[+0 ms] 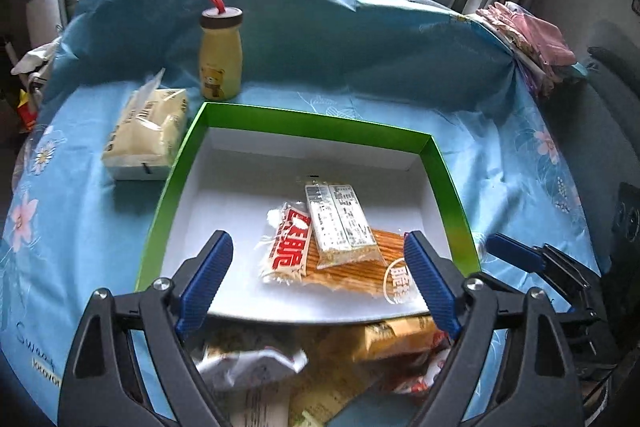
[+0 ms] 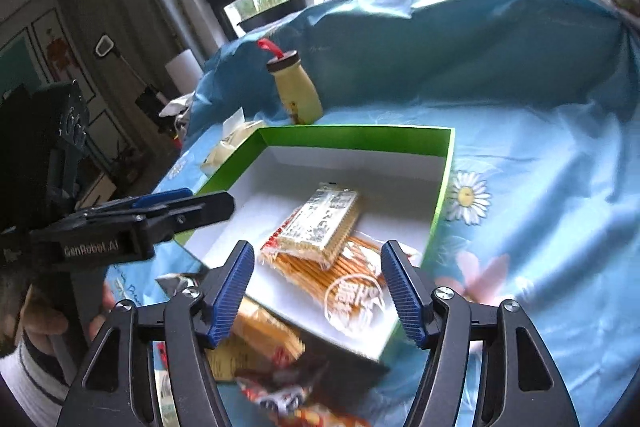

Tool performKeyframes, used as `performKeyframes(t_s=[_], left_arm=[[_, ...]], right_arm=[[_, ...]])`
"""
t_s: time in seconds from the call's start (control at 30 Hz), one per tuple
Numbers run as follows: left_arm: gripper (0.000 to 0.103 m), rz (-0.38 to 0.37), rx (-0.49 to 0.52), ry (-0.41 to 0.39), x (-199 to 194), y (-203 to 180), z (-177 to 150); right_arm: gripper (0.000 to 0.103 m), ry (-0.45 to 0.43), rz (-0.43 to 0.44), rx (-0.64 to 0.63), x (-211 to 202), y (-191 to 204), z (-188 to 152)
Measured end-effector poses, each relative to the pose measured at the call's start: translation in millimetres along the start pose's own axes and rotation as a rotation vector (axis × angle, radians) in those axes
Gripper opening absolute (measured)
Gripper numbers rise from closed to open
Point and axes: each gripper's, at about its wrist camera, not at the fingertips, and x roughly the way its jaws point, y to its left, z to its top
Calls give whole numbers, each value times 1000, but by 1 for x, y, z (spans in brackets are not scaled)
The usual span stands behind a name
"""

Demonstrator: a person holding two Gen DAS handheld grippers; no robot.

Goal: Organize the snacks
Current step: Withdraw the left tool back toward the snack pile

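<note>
With three clear snack packets [image 1: 328, 243] already stacked in the green-walled white cardboard box [image 1: 304, 123], we hover both grippers at its near edge. Left gripper [image 1: 320, 275] jaws stand wide apart, empty; right gripper [image 2: 318, 291] jaws apart, empty too. Loose snack wrappers [image 1: 280, 363] wait on the blue floral table cloth [image 1: 80, 227] beneath us, likely next.

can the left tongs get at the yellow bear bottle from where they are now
Probably yes. The left tongs are open and empty over the green box, and the bottle stands upright just past its far rim, with only the tissue pack beside it.
</note>
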Motion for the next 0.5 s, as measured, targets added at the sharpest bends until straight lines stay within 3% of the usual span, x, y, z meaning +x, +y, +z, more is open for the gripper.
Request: performKeyframes(t_s=[0.1, 0.17, 0.5], left_arm=[[93, 11, 11, -10, -12, -3, -11], [102, 10, 15, -24, -20, -6, -19], [103, 44, 36, -71, -58, -21, -54]], right_arm=[[69, -5, -22, -19, -13, 5, -10], [69, -3, -23, -20, -19, 7, -17], [69, 12, -26, -9, -50, 16, -51]])
